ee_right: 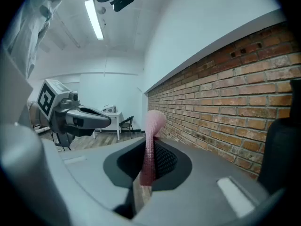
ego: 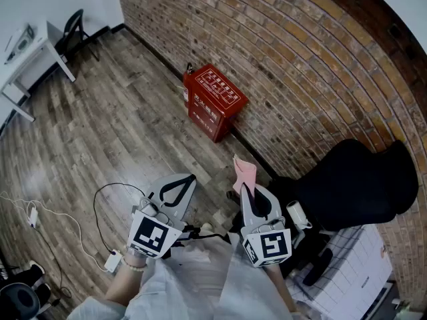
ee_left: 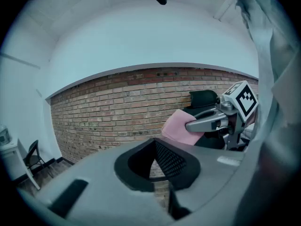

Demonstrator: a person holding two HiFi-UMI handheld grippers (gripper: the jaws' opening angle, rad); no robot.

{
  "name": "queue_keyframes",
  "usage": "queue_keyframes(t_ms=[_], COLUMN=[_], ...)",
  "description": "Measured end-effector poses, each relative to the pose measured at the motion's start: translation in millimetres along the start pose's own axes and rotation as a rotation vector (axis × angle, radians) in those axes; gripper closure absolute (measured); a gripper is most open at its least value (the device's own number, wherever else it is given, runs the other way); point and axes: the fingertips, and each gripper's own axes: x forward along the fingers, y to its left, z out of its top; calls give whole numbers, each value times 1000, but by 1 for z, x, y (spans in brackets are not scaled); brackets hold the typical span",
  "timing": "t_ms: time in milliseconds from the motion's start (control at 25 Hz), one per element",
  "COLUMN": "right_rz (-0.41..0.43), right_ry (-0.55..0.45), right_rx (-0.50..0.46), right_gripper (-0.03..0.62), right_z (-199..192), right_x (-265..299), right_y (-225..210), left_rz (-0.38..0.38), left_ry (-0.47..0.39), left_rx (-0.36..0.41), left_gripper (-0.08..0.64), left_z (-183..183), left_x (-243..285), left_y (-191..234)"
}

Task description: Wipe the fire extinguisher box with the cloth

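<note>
Wooden floor [ego: 113, 132] meets a brick wall [ego: 280, 59]. The red fire extinguisher box [ego: 215, 102] stands on the floor against the base of the wall, well apart from both tools. Right hand-held gripper [ego: 247, 187]: jaws pinch a pink cloth [ego: 244, 172], which projects beyond the tips. Left hand-held gripper [ego: 191, 177]: jaws pressed together, nothing between them. A black chair [ego: 360, 179] stands beside the right hand-held gripper.

left claw [ego: 189, 177]: jaws together, empty | right claw [ego: 245, 187]: clamped on cloth [ego: 244, 172] | side by side
</note>
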Motion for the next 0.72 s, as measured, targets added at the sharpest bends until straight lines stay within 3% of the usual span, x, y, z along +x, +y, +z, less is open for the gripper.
queue_keyframes(t_ms=[720], right_rz=[-8], right_ry=[1], right_rx=[1], right_gripper=[566], right_z=[-1], right_x=[0], right_y=[-2], left_rz=[0], left_ry=[-4], left_rx=[16], left_gripper=[561], left_z=[3], left_x=[0], left_y=[3])
